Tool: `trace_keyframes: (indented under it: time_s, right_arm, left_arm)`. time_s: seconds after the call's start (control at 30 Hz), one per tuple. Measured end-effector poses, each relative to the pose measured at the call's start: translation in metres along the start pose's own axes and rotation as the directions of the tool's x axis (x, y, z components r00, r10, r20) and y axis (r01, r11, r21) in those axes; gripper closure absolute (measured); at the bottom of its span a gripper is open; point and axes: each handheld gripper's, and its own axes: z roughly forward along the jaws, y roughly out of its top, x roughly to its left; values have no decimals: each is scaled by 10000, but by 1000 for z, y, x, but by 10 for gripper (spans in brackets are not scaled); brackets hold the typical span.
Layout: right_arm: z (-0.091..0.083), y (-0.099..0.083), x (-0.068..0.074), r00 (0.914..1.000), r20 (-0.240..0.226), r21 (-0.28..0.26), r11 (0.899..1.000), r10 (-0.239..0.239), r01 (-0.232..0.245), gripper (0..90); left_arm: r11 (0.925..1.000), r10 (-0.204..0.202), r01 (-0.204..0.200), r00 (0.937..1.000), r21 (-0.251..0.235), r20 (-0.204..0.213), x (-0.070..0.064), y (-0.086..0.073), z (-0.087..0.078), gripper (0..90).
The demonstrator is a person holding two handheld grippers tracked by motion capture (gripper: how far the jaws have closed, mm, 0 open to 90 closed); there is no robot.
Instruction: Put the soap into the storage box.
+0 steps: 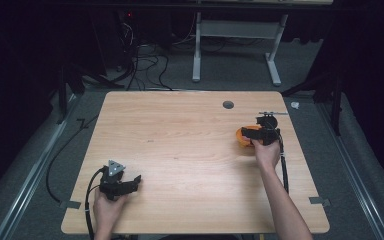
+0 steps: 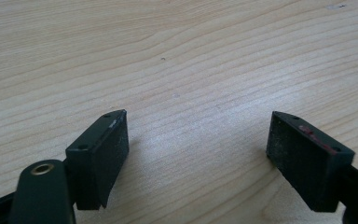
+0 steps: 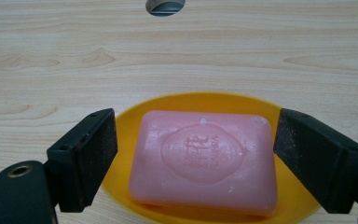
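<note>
Nearest, at the table's (image 1: 190, 150) seven o'clock, the left gripper (image 1: 136, 181) rests on bare wood, its two jaws spread wide with nothing between them. Farther off, at three o'clock, the right gripper (image 3: 193, 158) hovers with its two jaws released, straddling one pink soap bar (image 3: 204, 161) without touching it. The bar lies flat in one yellow dish (image 3: 205, 103). Beyond, at twelve o'clock, sits one round cable hole (image 3: 165, 5).

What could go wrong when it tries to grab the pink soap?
The right hand-held gripper is open around the soap, which lies in a shallow yellow dish. Soap may be slick, so it could squirt out when squeezed. The jaws sit close to the dish rim, so closing might catch the dish and tip or drag it.
</note>
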Motion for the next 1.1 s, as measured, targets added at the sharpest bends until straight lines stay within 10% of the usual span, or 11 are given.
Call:
trace_keyframes:
  time_s: [1.1]
  right_arm:
    - [-40, -2, 4, 9948, -639, -785, 9942, -789, 738, 161]
  left_arm:
    - [10000, -1, 1, 10000, -3, -2, 0, 0, 0, 212]
